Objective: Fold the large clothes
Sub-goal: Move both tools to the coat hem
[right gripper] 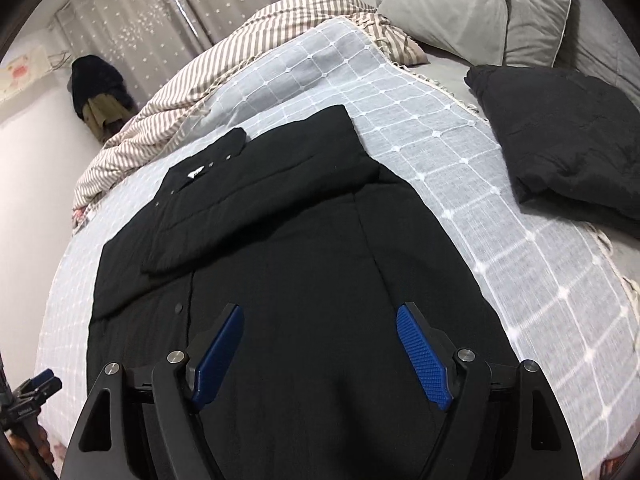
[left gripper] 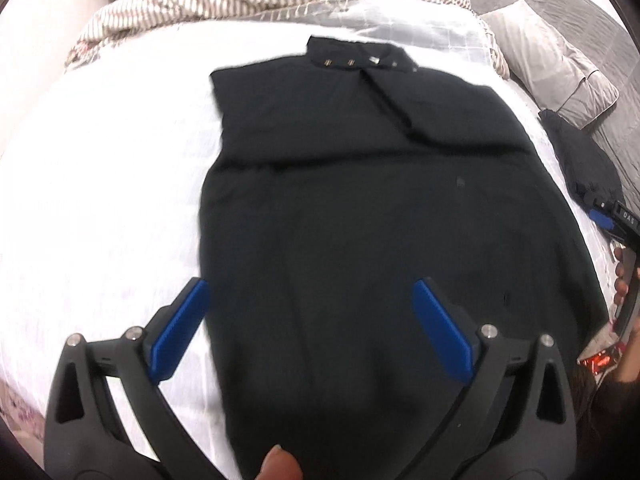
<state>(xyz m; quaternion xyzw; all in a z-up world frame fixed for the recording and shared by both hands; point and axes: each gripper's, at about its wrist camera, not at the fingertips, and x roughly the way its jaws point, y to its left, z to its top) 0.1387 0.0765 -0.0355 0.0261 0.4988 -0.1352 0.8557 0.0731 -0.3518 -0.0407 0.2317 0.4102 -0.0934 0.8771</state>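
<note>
Black coat, left view: coat flat on the bed, collar at the far end, left side already turned in to a straight edge, a sleeve laid across the chest.
Left tool: left tool spread wide above the near hem, nothing between the blue pads, no contact with the cloth.
Far right edge: right tool partly visible, held by a hand.
Right view, coat: coat narrowed lengthwise, sleeve folded over the front, lying on the checked cover.
Right tool: right tool fairly wide, empty, hanging over the lower part.
Second garment: dark bundle already folded near the pillow.
Progress: side folds seemingly done; cross folds from hem toward collar likely left.
</note>
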